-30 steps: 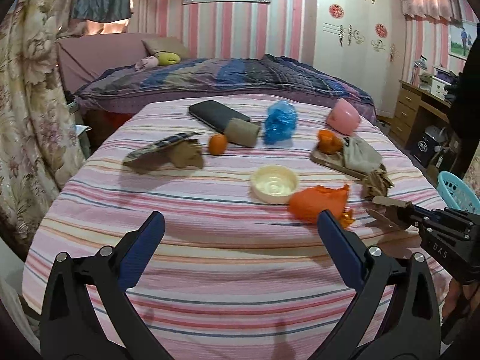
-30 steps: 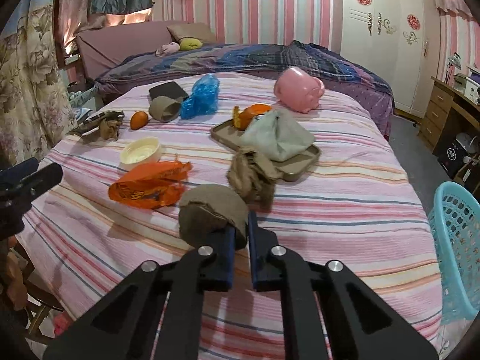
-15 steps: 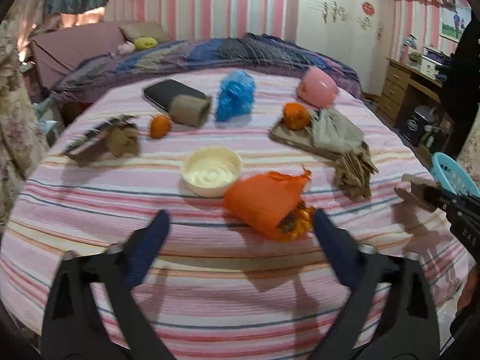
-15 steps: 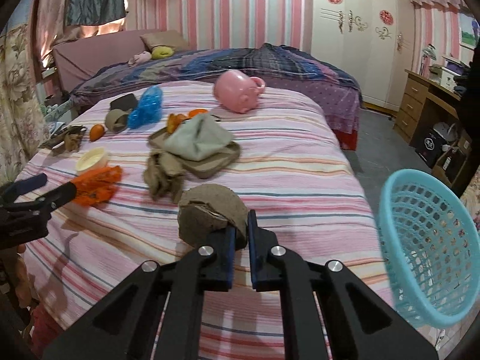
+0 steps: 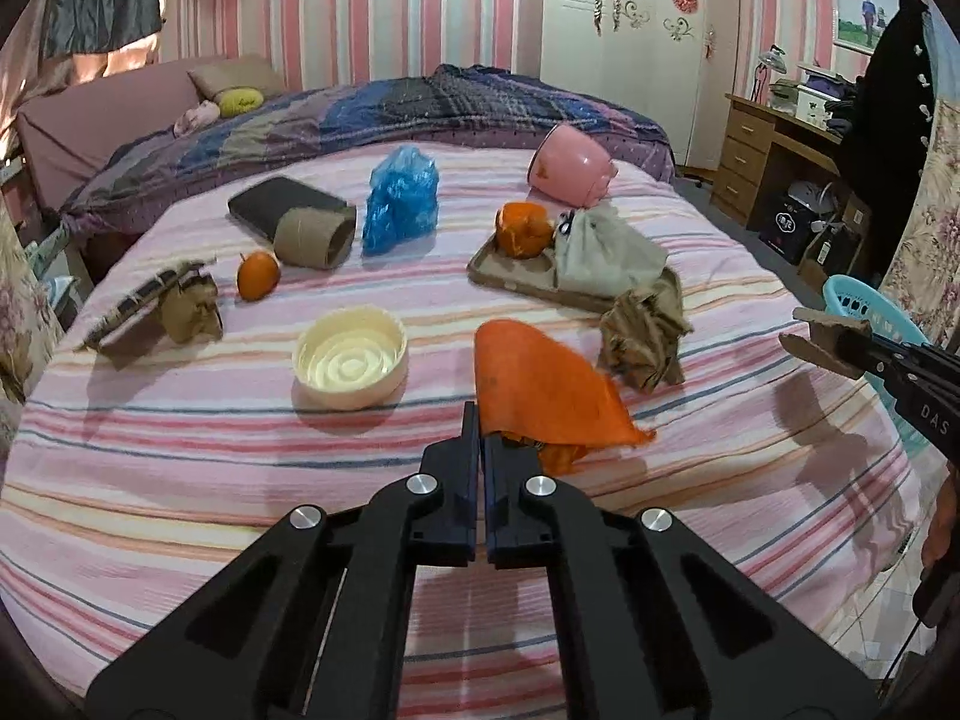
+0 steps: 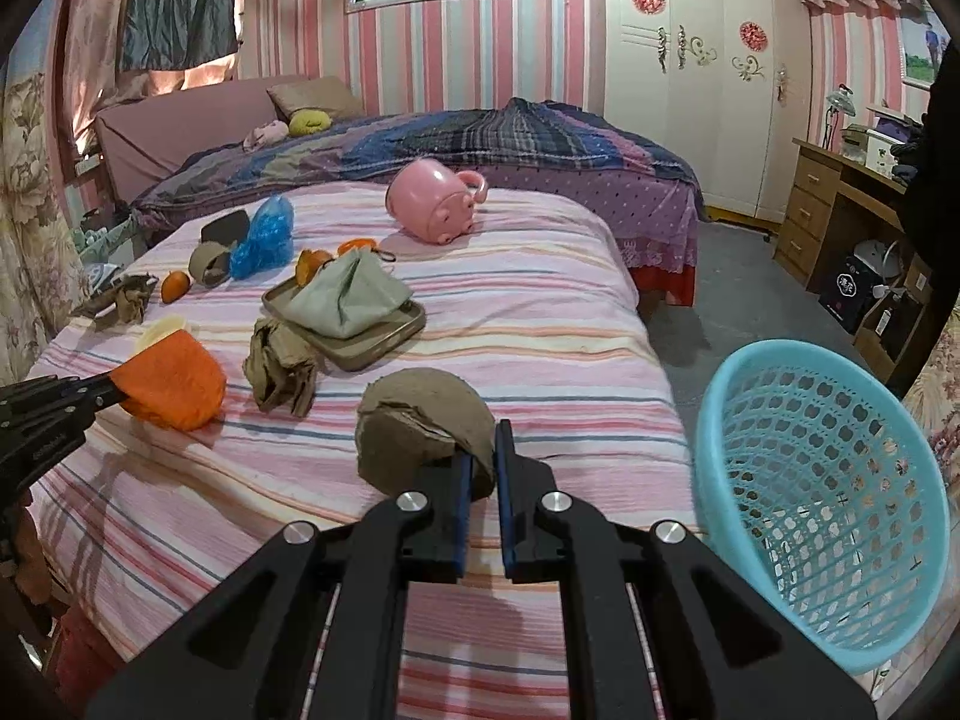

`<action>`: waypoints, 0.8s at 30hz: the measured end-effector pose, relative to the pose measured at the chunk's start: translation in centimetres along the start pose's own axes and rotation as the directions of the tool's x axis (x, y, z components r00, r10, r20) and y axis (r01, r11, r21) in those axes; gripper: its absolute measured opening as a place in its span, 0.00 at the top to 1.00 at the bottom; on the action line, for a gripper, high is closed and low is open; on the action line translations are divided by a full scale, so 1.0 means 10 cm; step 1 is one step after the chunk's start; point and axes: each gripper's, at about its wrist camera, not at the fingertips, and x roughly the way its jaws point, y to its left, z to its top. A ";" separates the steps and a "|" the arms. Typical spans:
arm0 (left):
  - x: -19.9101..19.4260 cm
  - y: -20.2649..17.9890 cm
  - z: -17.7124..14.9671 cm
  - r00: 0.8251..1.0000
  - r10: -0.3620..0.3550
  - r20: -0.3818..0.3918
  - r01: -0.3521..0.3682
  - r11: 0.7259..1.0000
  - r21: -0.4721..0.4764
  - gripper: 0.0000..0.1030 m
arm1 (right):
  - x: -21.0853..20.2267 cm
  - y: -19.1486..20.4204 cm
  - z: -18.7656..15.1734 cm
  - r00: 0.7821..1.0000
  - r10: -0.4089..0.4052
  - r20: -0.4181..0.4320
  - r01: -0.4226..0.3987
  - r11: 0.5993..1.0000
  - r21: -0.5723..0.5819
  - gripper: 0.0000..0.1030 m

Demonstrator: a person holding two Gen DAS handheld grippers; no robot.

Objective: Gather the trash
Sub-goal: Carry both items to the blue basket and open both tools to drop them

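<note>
Pink-striped bedding [image 5: 180,480] carries the scattered litter. Left gripper [image 5: 480,420] is clamped, seemingly on the orange bag's [image 5: 540,390] near edge; right gripper [image 6: 480,450] pinches a brown paper wad [image 6: 414,438] beside the blue basket [image 6: 828,498].

Left claw [image 5: 482,420] clamped tight; right claw [image 6: 482,444] clamped too, both angled downward.

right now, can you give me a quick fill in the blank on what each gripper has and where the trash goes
The left gripper is shut on the ____ bag.
The right gripper holds a crumpled ____ paper ball.
The basket beside the bed is ____ in colour.
The pink mug lies on its ____.

Missing words: orange; brown; blue; side
</note>
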 end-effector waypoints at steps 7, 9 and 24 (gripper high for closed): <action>-0.22 -0.26 0.24 0.999 -0.011 0.053 0.010 1.000 0.029 1.00 | -0.21 -0.23 0.06 0.999 -0.034 0.041 0.034 0.999 0.009 0.92; -0.26 -0.38 0.33 0.997 -0.030 0.072 0.028 0.999 0.037 1.00 | -0.28 -0.37 0.08 0.997 -0.059 0.052 0.058 0.998 0.015 0.92; -0.14 -1.74 0.77 0.955 -0.281 0.096 0.271 0.956 0.111 1.00 | -0.61 -1.50 0.13 0.961 -0.269 0.059 0.263 0.960 0.098 0.92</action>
